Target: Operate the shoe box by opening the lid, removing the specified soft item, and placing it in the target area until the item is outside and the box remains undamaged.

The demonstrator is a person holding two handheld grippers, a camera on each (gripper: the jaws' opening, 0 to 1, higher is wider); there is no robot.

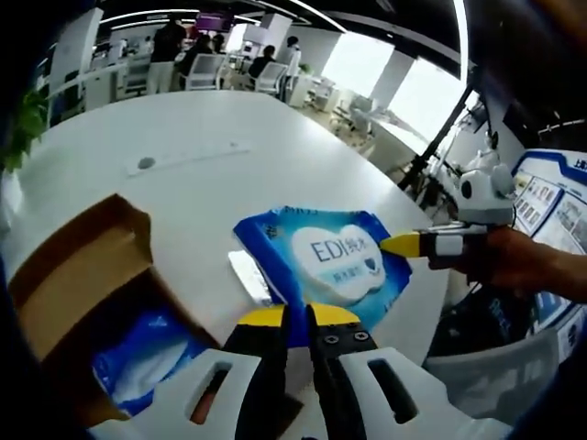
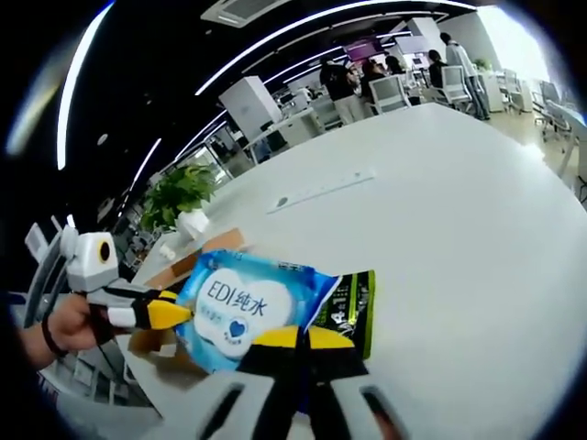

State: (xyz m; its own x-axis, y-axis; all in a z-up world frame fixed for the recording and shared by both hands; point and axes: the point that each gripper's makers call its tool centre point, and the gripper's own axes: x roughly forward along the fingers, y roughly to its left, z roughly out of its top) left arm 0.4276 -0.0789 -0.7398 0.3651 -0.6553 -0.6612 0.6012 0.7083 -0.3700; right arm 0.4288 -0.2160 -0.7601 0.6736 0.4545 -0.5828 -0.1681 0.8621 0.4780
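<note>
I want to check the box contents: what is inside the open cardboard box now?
Inside the cardboard box, a blue and white soft pack is visible. The left tool covers its lower edge; anything underneath is hidden.

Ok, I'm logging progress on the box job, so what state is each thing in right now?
Shoe box: open, flap up, another blue pack inside.
Wipes pack: out of the box, held above the table.
Left claw: shut on the pack's edge.
Right claw: shut on the pack's opposite edge.
Green packet: behind the wipes pack; cannot tell whether it is held.
</note>
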